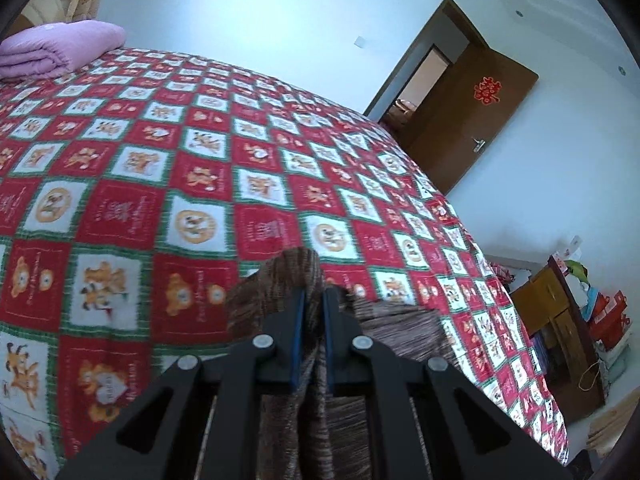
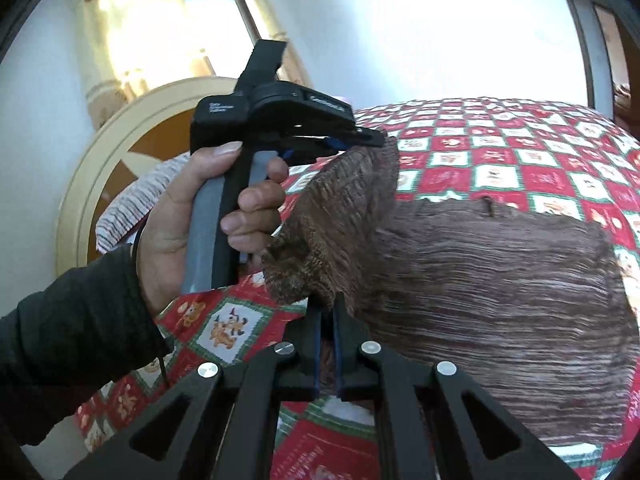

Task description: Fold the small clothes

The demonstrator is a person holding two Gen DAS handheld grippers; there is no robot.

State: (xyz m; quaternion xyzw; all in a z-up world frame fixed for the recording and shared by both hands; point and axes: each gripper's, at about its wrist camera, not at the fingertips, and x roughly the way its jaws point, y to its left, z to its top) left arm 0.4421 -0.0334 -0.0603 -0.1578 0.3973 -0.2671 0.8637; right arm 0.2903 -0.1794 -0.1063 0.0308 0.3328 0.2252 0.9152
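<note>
A brown striped knit garment (image 2: 480,280) lies partly on the red checked bedspread (image 2: 520,168), its near edge lifted. My right gripper (image 2: 326,304) is shut on a bunched corner of it. My left gripper (image 1: 314,296) is shut on another part of the same garment (image 1: 288,280), which hangs down between its blue pads (image 1: 298,328). In the right wrist view the left gripper (image 2: 360,136) shows from the side, held by a hand, its fingers clamped on the raised far corner. The lifted flap stretches between the two grippers above the bed.
A folded purple blanket (image 1: 60,52) lies at the bed's far left. An open brown door (image 1: 476,120) is beyond the bed. A wooden cabinet (image 1: 560,332) with bags stands at the bed's right side. A round headboard (image 2: 132,152) and a striped pillow (image 2: 132,208) are on the left.
</note>
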